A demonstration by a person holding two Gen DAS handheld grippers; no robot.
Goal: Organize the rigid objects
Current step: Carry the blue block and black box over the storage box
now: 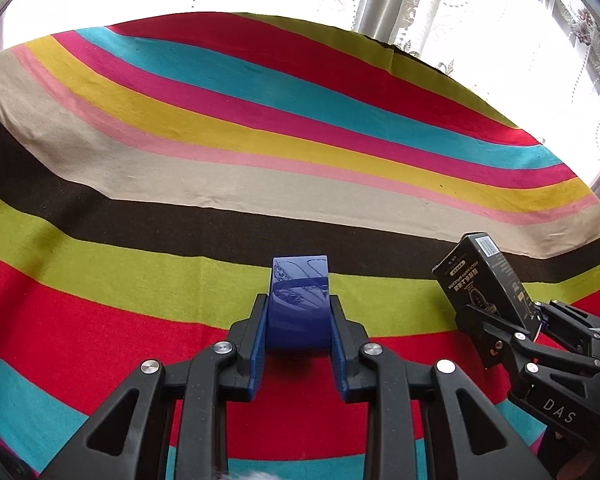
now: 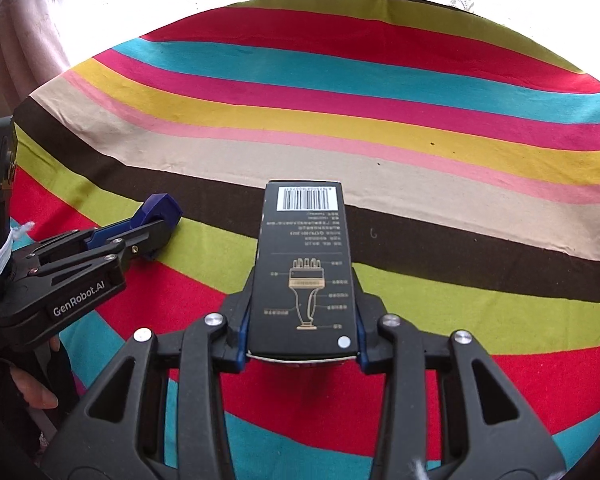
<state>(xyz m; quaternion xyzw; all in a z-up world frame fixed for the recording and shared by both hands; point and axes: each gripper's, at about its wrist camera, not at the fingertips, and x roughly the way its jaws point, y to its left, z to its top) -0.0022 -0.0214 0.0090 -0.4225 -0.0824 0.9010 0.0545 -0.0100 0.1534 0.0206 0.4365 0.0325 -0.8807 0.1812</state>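
Note:
My left gripper [image 1: 299, 320] is shut on a glossy blue box [image 1: 299, 304], held low over the striped cloth; the box also shows in the right wrist view [image 2: 160, 206]. My right gripper [image 2: 302, 320] is shut on a tall black carton [image 2: 304, 264] with a barcode and a gold trimmer drawing. The carton also shows at the right of the left wrist view [image 1: 488, 280], tilted. The left gripper [image 2: 156, 232] is at the left of the right wrist view, level with the right one.
A striped multicolour cloth [image 1: 260, 128] covers the whole table, also in the right wrist view [image 2: 420, 120]. Lace curtains [image 1: 420, 0] and a bright window stand behind the far edge. A hand [image 2: 36, 392] holds the left gripper.

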